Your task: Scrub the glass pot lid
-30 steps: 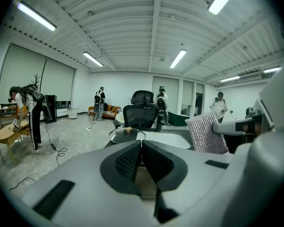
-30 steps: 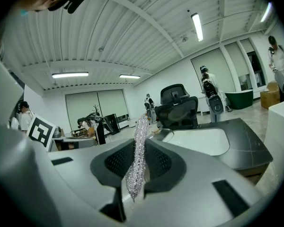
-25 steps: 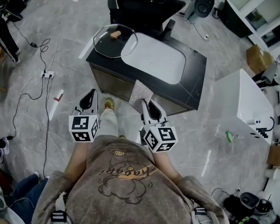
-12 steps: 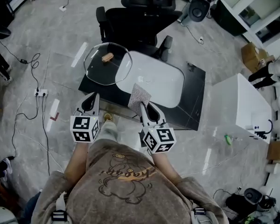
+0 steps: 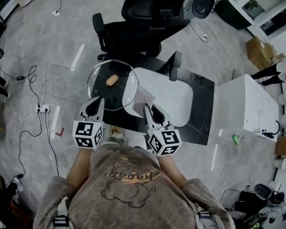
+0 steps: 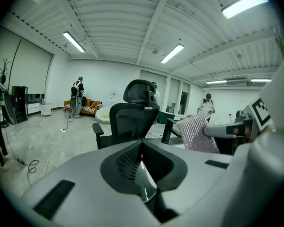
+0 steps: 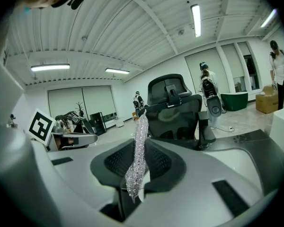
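Table (image 5: 200, 101): dark, seen from above | Glass lid (image 5: 99, 88): laid flat on the table's left end, directly ahead of the left gripper (image 5: 98, 101), judged the nearer | Left gripper: jaws pressed together, nothing pinched | Right gripper (image 5: 147, 108): jaws pinched on a scrub cloth (image 5: 143, 97), to whose left the lid lies.

A glittery scrubbing cloth (image 7: 140, 126) is being pinched upright between the closed jaws of the right gripper (image 7: 141, 146) at the centre of the frame. A black office chair (image 7: 176, 109) is being seen behind it, and a person (image 7: 279, 70) is being shown standing at the right edge.
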A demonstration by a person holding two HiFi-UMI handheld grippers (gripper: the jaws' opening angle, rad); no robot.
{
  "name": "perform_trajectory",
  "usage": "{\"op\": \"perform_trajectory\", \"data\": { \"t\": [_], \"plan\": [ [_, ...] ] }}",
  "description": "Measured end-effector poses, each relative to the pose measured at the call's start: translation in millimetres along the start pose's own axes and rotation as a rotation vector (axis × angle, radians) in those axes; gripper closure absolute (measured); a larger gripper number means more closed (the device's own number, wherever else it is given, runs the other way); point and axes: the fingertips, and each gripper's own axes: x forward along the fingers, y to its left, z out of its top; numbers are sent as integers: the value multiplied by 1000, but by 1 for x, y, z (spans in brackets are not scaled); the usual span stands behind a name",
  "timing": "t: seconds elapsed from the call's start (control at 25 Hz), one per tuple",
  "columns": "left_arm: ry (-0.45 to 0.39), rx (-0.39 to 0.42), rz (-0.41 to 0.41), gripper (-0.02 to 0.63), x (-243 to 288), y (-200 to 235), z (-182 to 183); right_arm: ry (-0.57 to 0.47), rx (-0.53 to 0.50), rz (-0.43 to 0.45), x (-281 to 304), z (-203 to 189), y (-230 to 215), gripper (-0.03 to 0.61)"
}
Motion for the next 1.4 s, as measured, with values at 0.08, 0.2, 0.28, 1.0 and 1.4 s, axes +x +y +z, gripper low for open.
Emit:
{"op": "perform_trajectory", "data": {
  "t": [0.08,0.2,0.28,1.0,1.4],
  "plan": [
    [-5,8,-19,596,15,7,9,-4,2,-17,11,7,-6,499],
    [3,42,-37,594,33,9,16,1,6,-43,21,12,-17,499],
    [4,48,-53,467,42,8,19,6,11,-52,24,12,-25,499],
    [248,260,-132,360,150,27,-53,46,13,-32,52,13,-69,499],
    [420,262,-163,361,197,44,-116,55,24,-57,59,7,-81,499]
  ]
}}
